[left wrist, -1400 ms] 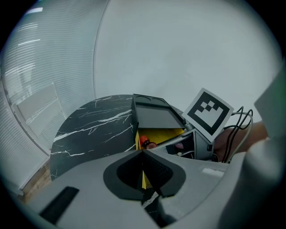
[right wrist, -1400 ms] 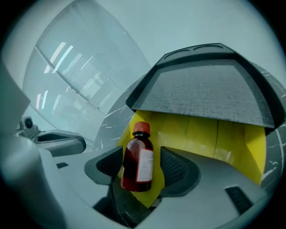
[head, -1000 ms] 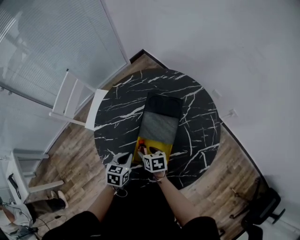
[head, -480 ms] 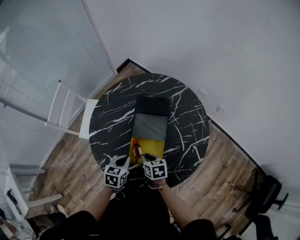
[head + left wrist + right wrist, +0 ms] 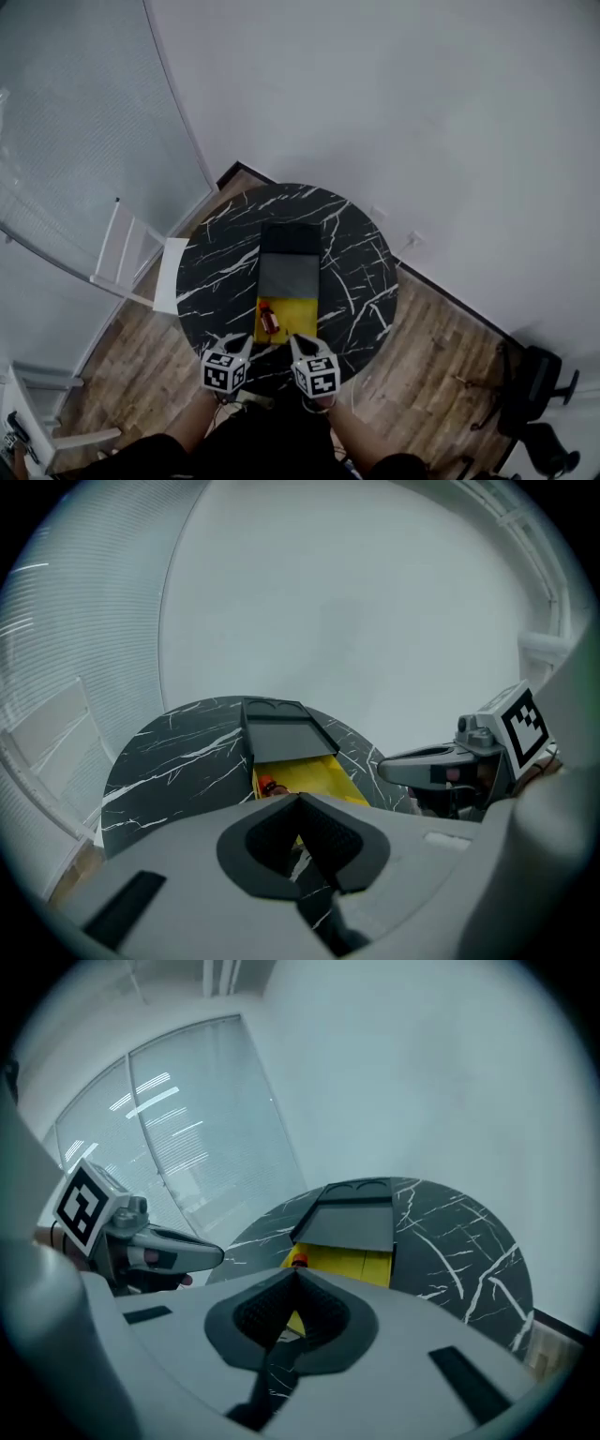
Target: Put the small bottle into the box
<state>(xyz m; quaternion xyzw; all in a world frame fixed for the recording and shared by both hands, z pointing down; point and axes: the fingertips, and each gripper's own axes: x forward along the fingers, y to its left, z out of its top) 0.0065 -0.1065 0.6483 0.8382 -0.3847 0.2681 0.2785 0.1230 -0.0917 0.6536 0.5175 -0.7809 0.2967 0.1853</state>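
- My left fingers (image 5: 300, 801) are pressed together tip to tip, with nothing between them.
- My right fingers (image 5: 295, 1274) are closed the same way, tips meeting, and hold nothing.
- In the head view my left fingers (image 5: 240, 347) and right fingers (image 5: 298, 345) hang side by side at the near edge of the surface (image 5: 216, 272), apart from each other and both pointing toward its far edge.
- The surface is round and black, with white veins running through it.
- The box (image 5: 305, 314) lies along the middle of the surface, running from near the near edge toward the far edge. Its open yellow part is nearest me, and a grey and black part lies beyond it.
- The small bottle (image 5: 269, 319) lies on its side inside the yellow part of the box, against the left wall, clear of both pairs of fingers.
- From my left fingers' view the small bottle (image 5: 269, 786) shows as a red and orange spot at the near left of the yellow box (image 5: 314, 772), just above my closed tips.
- From my right fingers' view only its orange end (image 5: 298, 1260) peeks over my tips, at the left side of the box (image 5: 361, 1265).
- A white chair (image 5: 141, 267) stands on the wooden floor beside the left edge of the surface.
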